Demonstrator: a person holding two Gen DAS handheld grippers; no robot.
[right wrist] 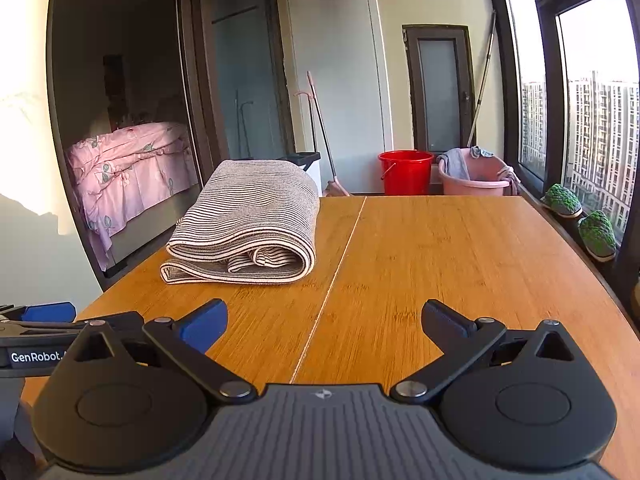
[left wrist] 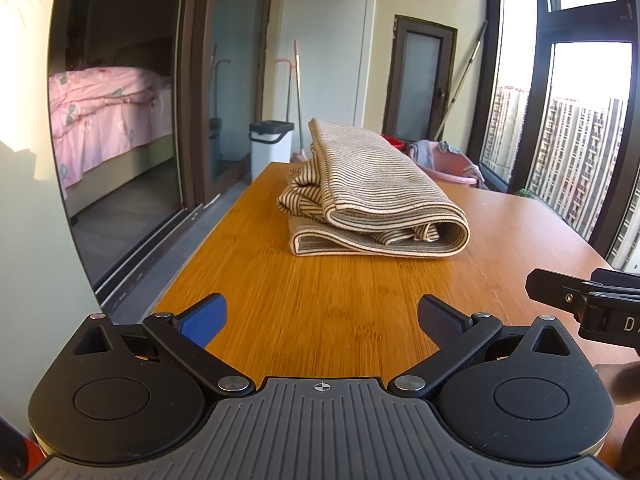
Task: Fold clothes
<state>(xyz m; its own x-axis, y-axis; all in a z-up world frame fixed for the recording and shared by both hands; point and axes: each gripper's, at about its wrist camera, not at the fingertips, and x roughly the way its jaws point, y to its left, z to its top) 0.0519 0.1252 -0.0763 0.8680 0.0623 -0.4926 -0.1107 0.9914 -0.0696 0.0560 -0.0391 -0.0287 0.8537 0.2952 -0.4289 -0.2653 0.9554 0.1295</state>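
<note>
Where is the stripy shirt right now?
The folded striped garment lies on the wooden table, left of the table's seam in the right wrist view, ahead of both open grippers, touching neither.

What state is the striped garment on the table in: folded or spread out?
Folded. The striped garment lies in stacked layers on the wooden table, its rolled fold edge facing the camera.

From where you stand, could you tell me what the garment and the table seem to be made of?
Garment: probably a soft knit, matte, beige with fine dark stripes; its folds are thick and rounded.
Table: apparently bamboo or a wood laminate, smooth with a slight sheen; narrow grain strips, one seam.
</note>
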